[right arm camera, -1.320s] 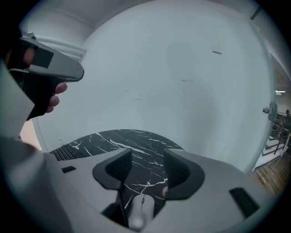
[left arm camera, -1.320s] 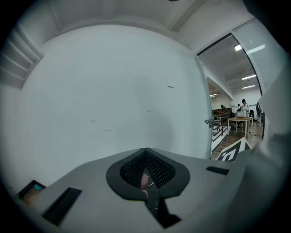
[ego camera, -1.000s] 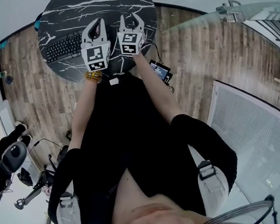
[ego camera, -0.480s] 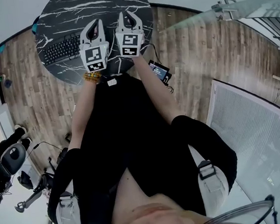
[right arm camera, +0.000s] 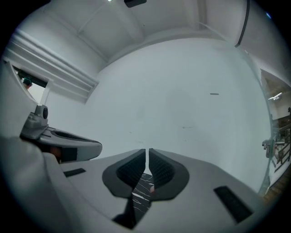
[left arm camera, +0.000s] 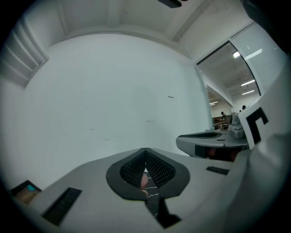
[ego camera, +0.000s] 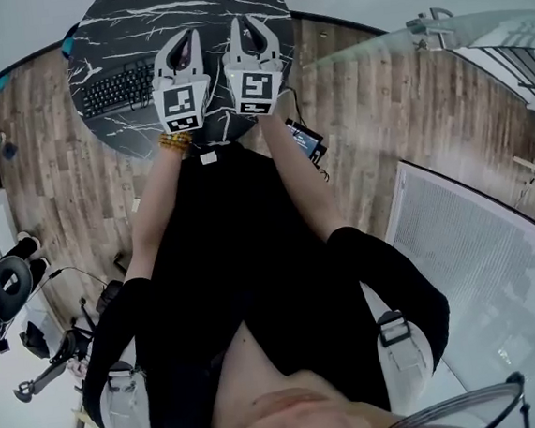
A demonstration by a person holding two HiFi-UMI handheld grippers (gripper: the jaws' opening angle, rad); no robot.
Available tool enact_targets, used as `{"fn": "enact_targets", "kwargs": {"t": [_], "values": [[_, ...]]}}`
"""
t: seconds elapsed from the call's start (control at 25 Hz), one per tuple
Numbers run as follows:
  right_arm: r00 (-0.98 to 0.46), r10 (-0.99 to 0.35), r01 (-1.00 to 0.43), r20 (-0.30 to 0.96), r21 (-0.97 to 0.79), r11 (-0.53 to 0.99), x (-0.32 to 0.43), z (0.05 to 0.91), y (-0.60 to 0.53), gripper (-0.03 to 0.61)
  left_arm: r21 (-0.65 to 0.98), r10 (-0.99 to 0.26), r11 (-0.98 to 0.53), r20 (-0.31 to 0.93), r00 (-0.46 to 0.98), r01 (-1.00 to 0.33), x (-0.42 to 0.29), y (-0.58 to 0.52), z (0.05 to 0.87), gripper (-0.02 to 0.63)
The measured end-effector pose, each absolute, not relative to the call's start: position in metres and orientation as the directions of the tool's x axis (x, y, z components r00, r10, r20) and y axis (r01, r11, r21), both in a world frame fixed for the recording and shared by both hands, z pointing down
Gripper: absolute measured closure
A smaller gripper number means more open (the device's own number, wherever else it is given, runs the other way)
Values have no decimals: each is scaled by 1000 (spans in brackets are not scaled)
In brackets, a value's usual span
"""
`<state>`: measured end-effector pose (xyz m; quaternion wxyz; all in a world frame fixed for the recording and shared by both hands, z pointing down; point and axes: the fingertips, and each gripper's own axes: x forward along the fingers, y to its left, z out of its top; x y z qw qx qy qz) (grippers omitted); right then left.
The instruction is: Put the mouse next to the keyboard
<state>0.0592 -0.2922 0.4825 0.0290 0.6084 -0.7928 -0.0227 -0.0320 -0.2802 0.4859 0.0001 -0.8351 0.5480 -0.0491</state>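
A black keyboard (ego camera: 119, 86) lies on the left part of the round black marble table (ego camera: 181, 5). I see no mouse in any view; the grippers cover part of the tabletop. My left gripper (ego camera: 187, 39) and right gripper (ego camera: 247, 20) hover side by side over the table, right of the keyboard. In the left gripper view the left gripper (left arm camera: 145, 152) has its pads meeting at the tips, with nothing held. In the right gripper view the right gripper (right arm camera: 148, 152) has just been closing; only a thin slit is left and nothing is between the pads. Both gripper views face a plain white wall.
A small black device with a lit screen (ego camera: 305, 139) lies on the wooden floor (ego camera: 370, 104) just right of the table. A glass panel (ego camera: 438, 27) stands at the right. Dark equipment (ego camera: 2, 295) sits at the lower left.
The right gripper has risen above the table and its jaws have come together. The left gripper has hardly moved.
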Motion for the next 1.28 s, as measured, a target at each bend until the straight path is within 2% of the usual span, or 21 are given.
{"fn": "enact_targets", "kwargs": {"t": [0.56, 1.28], "values": [[-279, -960, -958, 0, 74, 278, 54, 465, -281, 535, -118, -926, -373, -16, 377, -920, -35, -273, 463, 605], [-310, -951, -947, 11, 92, 309, 45, 473, -265, 537, -106, -928, -371, -4, 373, -923, -37, -264, 470, 604]]}}
